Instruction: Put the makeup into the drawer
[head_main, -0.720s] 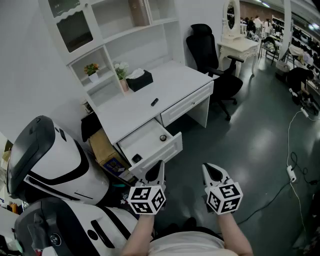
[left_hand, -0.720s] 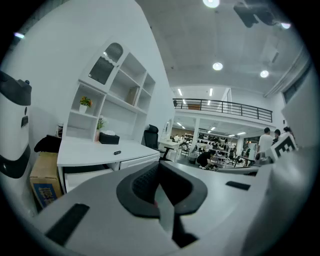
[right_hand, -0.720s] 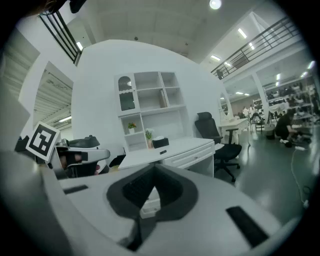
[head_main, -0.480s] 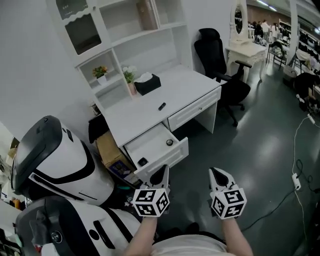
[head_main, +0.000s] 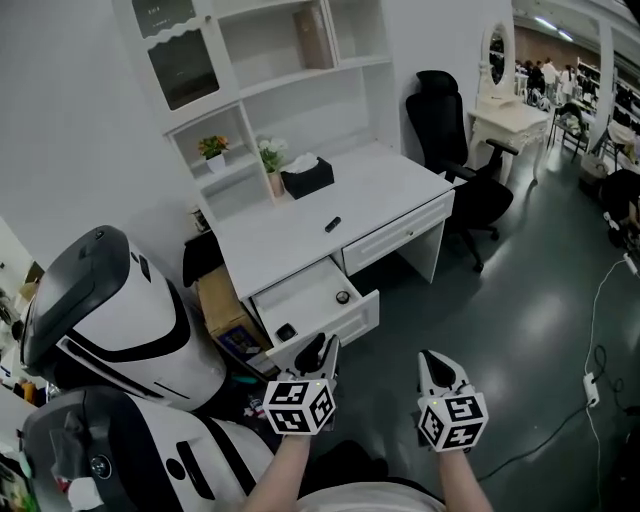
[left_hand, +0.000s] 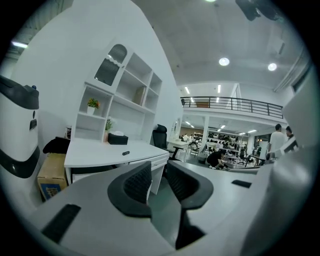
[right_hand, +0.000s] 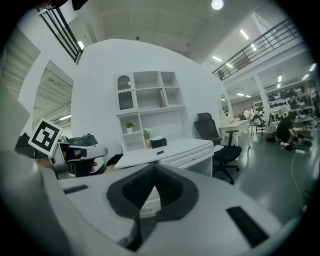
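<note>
Now left tongs (head_main: 324, 345) apart, empty; right tongs (head_main: 433, 358) closed; drawer (head_main: 336, 322) open

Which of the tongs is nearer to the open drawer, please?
Left. The left tongs hover just before the drawer front; the right tongs are farther off to its right.

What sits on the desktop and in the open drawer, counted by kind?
Plant in a pot: 1
Tissue box: 1
Small dark object on desktop: 1
Small objects in open drawer: 2
Total: 5
</note>
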